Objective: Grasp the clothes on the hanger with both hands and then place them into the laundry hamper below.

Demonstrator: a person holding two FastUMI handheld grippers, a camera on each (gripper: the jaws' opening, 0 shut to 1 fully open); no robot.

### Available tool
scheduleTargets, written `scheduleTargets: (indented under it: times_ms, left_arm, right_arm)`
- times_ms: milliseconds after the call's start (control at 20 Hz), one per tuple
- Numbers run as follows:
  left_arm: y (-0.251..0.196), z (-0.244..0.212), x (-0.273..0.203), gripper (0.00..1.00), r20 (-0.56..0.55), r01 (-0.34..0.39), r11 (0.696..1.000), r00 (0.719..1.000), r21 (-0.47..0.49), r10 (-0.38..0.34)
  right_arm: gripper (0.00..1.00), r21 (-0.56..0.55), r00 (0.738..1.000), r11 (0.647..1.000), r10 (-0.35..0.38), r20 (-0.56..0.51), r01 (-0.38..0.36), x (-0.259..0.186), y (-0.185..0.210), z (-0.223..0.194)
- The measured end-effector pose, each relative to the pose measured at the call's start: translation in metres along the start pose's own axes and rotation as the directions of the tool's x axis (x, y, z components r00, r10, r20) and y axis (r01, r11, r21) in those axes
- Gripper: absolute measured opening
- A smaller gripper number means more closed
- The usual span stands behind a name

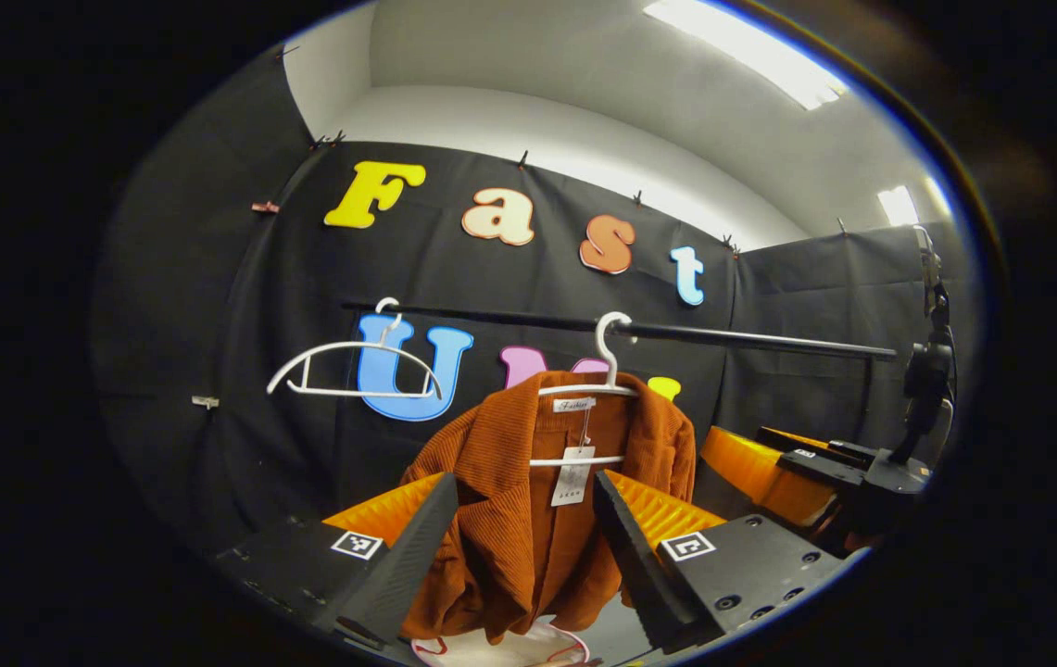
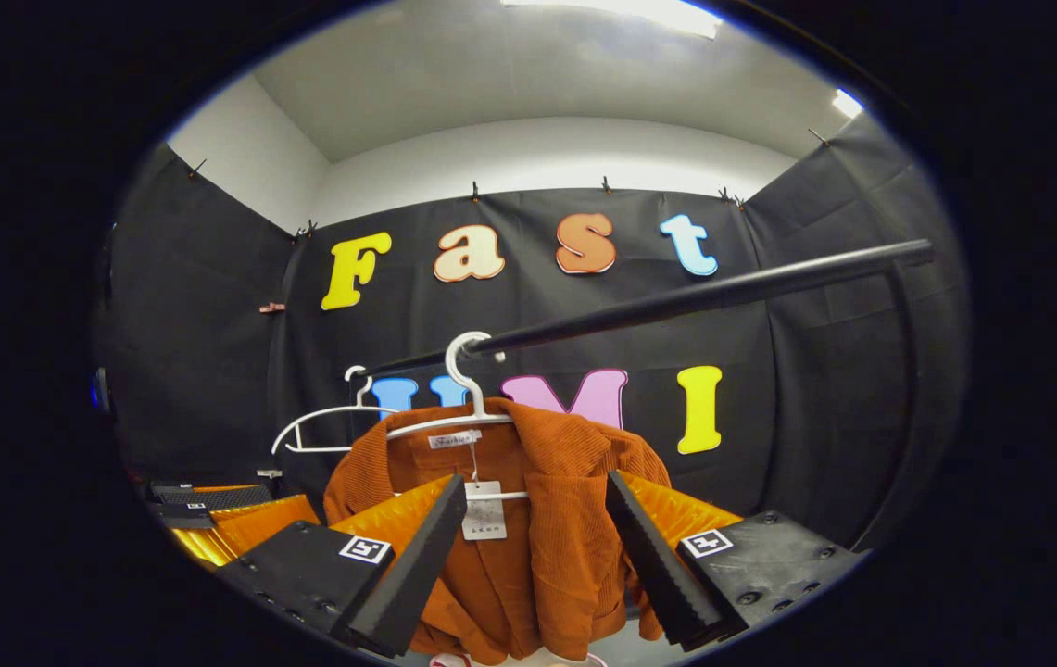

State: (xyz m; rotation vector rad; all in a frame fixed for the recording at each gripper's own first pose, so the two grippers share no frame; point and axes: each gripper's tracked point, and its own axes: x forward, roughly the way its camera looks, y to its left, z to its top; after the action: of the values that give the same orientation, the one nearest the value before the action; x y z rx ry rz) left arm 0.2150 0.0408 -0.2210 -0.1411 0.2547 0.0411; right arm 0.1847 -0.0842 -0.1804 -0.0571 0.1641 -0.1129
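Left claw (image 1: 519, 547) stands wide, its black ridged fingers (image 1: 408, 556) framing the rust-orange ribbed jacket (image 1: 509, 519) without touching it, as far as we can tell. Right claw (image 2: 533, 565) is likewise spread wide and empty, fingers (image 2: 648, 565) either side of the same garment, seen from its other flank. In the left gripper view the right claw also shows off to the right (image 1: 797, 472).

Jacket hangs on a white plastic hanger (image 1: 597, 384) hooked over the black horizontal rail (image 1: 750, 340). A paper tag (image 1: 572, 477) dangles at the neck. A second white hanger, bare (image 1: 352, 371), sits further along the rail. Below the hem we glimpse a pale rim with red trim (image 1: 528, 648), probably the laundry hamper; too little of it to be sure.

Handling, our judgement: soft, limp knit, light, folds freely; not fragile, not slippery, the ribbing should give the ridged pads good bite. It will sag and bunch once off the hanger.

Where to take hold: one claw on each shoulder or upper front panel (image 2: 574, 482), pinching a gathered fold of cloth clear of the hanger bar and tag. Gripping the hanger itself would drag it along. Risk: collar snagging on the hanger ends as the cloth slides off.
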Motion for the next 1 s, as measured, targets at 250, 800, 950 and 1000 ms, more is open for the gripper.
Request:
scheduleTargets:
  times_ms: [250,800,950,1000]
  left_arm:
    - [0.009,-0.046,0.052,0.93,-0.085,-0.079,0.996,0.993,0.027,0.082]
    - [0.023,-0.091,0.108,0.93,-0.173,-0.213,0.977,0.962,0.006,0.211]
    - [0.025,-0.093,0.119,0.94,-0.164,-0.247,0.969,0.956,-0.004,0.243]
    - [0.027,-0.092,0.123,0.94,-0.158,-0.256,0.967,0.955,-0.005,0.252]
  right_arm:
    - [0.98,0.020,0.995,1.000,0.005,-0.099,-0.003,0.047,-0.019,-0.047]
    - [0.98,0.117,0.971,0.992,0.081,-0.224,-0.056,0.097,-0.023,-0.111]
    - [0.98,0.111,0.966,0.991,0.101,-0.239,-0.076,0.108,-0.019,-0.123]
    - [0.98,0.108,0.966,0.992,0.095,-0.240,-0.071,0.111,-0.021,-0.124]
